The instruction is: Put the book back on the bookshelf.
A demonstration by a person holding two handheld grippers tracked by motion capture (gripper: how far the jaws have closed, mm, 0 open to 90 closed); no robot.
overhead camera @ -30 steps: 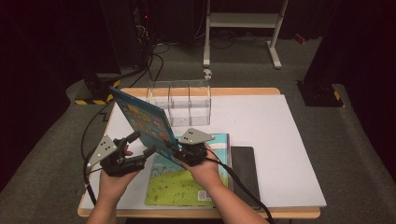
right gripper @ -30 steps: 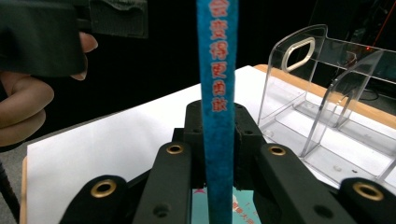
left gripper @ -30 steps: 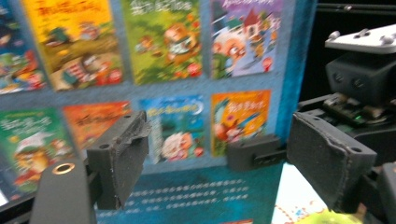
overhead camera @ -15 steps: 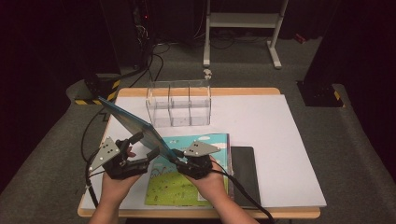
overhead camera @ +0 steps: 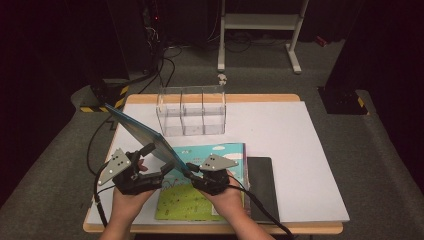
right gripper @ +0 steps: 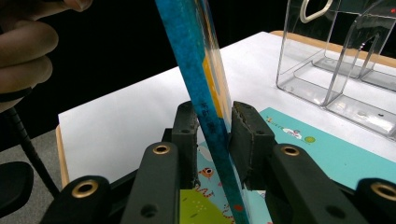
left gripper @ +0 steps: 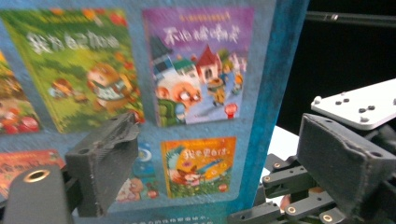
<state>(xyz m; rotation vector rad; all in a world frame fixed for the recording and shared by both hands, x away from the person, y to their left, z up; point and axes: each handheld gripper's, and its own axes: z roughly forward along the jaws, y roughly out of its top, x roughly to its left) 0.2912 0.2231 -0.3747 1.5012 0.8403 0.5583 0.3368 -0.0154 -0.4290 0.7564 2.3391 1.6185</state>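
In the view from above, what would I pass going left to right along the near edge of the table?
Left gripper → tilted blue book → right gripper, clamped on that book's edge → picture book lying flat → black pad → bare white table cover.

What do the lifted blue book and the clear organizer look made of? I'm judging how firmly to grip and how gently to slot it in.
The blue book looks like thin paperboard with a glossy printed cover; its slim edge sits between the right gripper jaws. The clear organizer looks like hard transparent plastic, probably acrylic: see-through walls, bright edges.
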